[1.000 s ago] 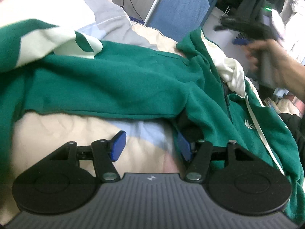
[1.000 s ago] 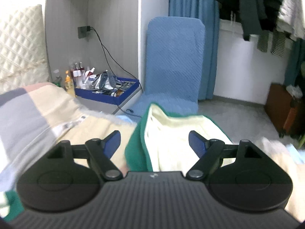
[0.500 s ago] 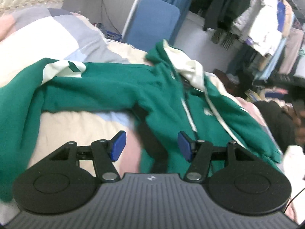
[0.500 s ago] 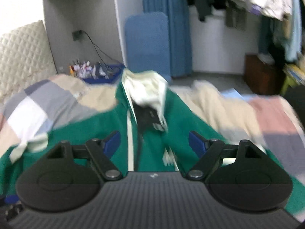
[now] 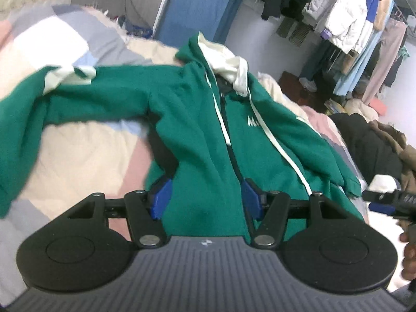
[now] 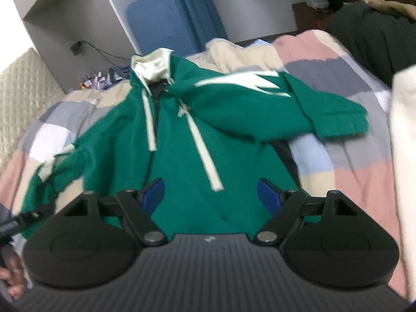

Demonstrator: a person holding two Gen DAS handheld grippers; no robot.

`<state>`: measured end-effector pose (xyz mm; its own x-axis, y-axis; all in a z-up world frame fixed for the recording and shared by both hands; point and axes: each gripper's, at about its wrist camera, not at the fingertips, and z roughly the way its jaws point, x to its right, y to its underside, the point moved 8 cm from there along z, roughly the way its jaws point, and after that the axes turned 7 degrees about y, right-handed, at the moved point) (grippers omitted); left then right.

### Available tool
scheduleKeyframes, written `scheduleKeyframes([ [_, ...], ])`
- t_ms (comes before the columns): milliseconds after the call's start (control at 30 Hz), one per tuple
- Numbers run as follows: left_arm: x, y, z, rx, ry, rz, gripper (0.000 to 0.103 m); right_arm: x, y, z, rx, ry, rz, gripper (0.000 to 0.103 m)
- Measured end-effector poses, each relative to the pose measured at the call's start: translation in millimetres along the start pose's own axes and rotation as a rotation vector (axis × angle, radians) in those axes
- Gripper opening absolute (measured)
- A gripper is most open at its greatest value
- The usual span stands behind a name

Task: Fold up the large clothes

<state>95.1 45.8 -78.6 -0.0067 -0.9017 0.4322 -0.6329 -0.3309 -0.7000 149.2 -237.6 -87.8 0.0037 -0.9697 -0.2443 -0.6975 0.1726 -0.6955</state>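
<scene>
Both tongs [image 5: 205, 199] back from hoodie [image 5: 202, 119]

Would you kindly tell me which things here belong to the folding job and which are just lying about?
Belongs to the job:
green hoodie
left hand-held gripper
right hand-held gripper

Just lying about:
patchwork quilt
dark coat
hanging clothes

From my left camera I make out white lettering on the chest of the green hoodie [image 5: 197, 135], at about two o'clock from the zipper's middle: it starts with an "M" (the drawstring crosses the rest, so I cannot read further). From my right camera the same spot on the hoodie [image 6: 182, 156] is too blurred to read. Nothing else carries legible text.
</scene>
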Motion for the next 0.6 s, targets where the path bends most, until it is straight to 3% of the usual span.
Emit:
scheduleKeyframes([
  [67,-2.8,6.6,1.7,-0.026,-0.004,-0.031,0.065,16.2,10.6,6.6,-0.019,0.037,0.024,0.079],
  [300,-11.7,21.4,23.6,-0.114,0.024,-0.103,0.066,54.3,26.7,16.8,-0.088,-0.013,0.217,0.079],
  [500,-13.5,28.4,40.3,-0.151,0.012,-0.084,0.068,86.9,23.7,15.0,-0.037,0.098,0.316,0.080],
  [600,-7.2,32.4,47.8,-0.167,-0.004,-0.040,0.069,100.6,26.7,26.4,-0.070,0.131,0.351,0.080],
])
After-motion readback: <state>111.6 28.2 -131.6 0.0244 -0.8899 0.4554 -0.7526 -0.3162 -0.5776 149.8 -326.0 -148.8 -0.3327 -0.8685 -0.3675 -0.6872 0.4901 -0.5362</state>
